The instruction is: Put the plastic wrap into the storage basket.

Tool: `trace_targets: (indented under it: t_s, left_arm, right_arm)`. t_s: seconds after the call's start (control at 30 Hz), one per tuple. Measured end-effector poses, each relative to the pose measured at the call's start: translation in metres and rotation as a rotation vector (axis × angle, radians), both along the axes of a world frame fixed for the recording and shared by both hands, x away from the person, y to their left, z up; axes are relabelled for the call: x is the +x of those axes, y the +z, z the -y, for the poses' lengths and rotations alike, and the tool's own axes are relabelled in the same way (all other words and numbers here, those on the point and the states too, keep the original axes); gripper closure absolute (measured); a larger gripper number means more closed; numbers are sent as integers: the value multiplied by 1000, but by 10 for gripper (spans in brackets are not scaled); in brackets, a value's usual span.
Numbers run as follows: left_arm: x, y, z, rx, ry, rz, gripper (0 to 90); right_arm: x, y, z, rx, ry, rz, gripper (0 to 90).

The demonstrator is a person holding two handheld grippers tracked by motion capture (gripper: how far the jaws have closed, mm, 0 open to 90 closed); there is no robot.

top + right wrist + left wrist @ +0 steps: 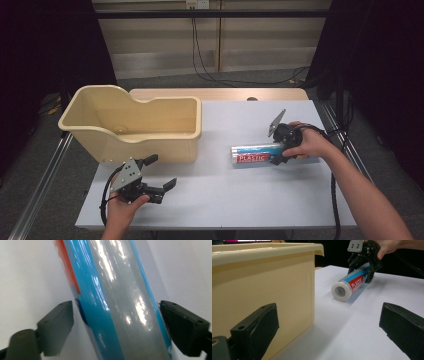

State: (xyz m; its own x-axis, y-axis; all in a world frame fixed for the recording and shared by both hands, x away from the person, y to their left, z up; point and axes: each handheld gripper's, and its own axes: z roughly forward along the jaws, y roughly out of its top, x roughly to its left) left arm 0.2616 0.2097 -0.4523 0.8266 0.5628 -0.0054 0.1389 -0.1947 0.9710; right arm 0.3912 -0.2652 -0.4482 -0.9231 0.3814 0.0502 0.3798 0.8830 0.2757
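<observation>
A roll of plastic wrap (255, 152) with a blue and red label lies on its side on the white table (225, 195), right of centre. My right gripper (280, 150) comes down over its right half. In the right gripper view both pads sit against the sides of the roll (117, 302), so the right gripper (116, 322) is shut on it. From the left gripper view the roll (352, 283) rests on the table with the right gripper (360, 273) straddling it. My left gripper (161, 171) stands open near the front left, nothing between its jaws (329, 325).
A large cream plastic bin (150, 145) stands at the back left of the table, its wall (262, 285) close beside my left gripper. Bare table surface stretches between the two grippers. Cables hang against the wall behind the table.
</observation>
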Motion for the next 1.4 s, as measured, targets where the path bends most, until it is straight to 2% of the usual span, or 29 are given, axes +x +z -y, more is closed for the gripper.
trace_targets:
  t_s: [0.07,0.27,0.37,0.47,0.57,0.63,0.67,0.77,0.83,1.07,1.4]
  left_arm:
    - [1,0,0,4,-1,1,22]
    - [0,0,-2,3,0,2,22]
    - [0,0,-2,3,0,3,22]
    - [-1,1,-1,3,-2,2,22]
    - [0,1,-1,3,0,7,22]
    - [-1,1,-1,-6,-1,4,22]
    - [-1,2,-1,-5,-1,5,23]
    - [-2,2,-2,-3,0,12,23]
    - [-2,2,-3,-3,1,13,23]
    - [-2,3,-3,-9,2,13,23]
    - [-2,3,-3,-14,2,11,23]
  right_arm:
    - [-1,-2,0,-32,14,19,189]
    - [3,-7,-2,-32,39,24,220]
    - [2,-6,-4,-48,43,34,227]
    - [0,-5,-7,-56,23,25,240]
    - [0,0,-12,-23,-9,1,303]
    - [2,2,-14,10,-61,-32,314]
    - [2,3,-15,14,-81,-27,314]
    - [3,7,-18,10,-83,-33,314]
    - [3,10,-18,25,-96,-49,314]
    - [6,34,-13,124,-159,-15,315]
    - [12,62,-19,168,-172,13,315]
